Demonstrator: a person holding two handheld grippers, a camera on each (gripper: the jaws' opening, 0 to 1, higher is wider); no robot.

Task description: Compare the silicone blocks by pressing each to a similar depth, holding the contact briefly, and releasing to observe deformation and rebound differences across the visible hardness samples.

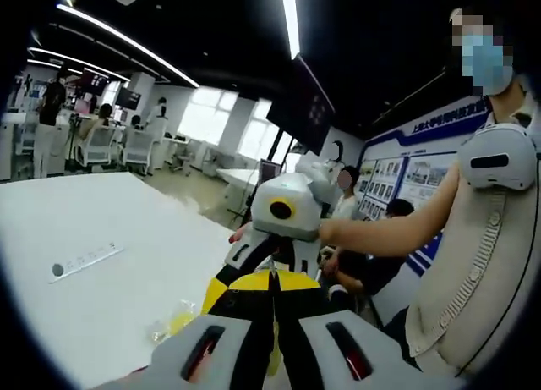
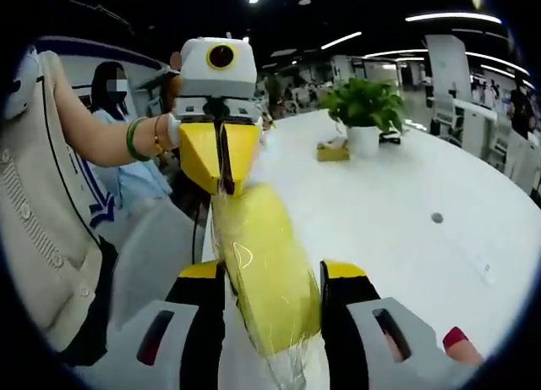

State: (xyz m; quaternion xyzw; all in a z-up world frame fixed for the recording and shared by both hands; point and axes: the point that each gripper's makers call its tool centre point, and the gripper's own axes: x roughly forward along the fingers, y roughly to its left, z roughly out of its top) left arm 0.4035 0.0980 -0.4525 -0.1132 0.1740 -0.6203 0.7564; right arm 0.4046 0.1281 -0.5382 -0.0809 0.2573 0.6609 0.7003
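Observation:
A yellow silicone block (image 2: 254, 229) wrapped in clear film is held up off the white table (image 2: 406, 195). In the right gripper view, my right gripper (image 2: 272, 276) is shut on it, with one jaw pressed to each side. My left gripper (image 2: 221, 180) comes in from the top and is pinched shut on the block's far end. In the left gripper view, the left gripper (image 1: 272, 278) has its yellow-tipped jaws together, and the right gripper (image 1: 275, 256) faces it just beyond. A crumpled yellowish wrapped piece (image 1: 179, 320) lies on the table below.
A potted plant (image 2: 365, 111) and a small yellow box (image 2: 332, 151) stand at the table's far side. A round hole (image 2: 436, 217) marks the tabletop. A grey strip (image 1: 84, 261) lies on the table (image 1: 127, 221). A person in beige (image 1: 482, 263) stands close by; seated people and office chairs are behind.

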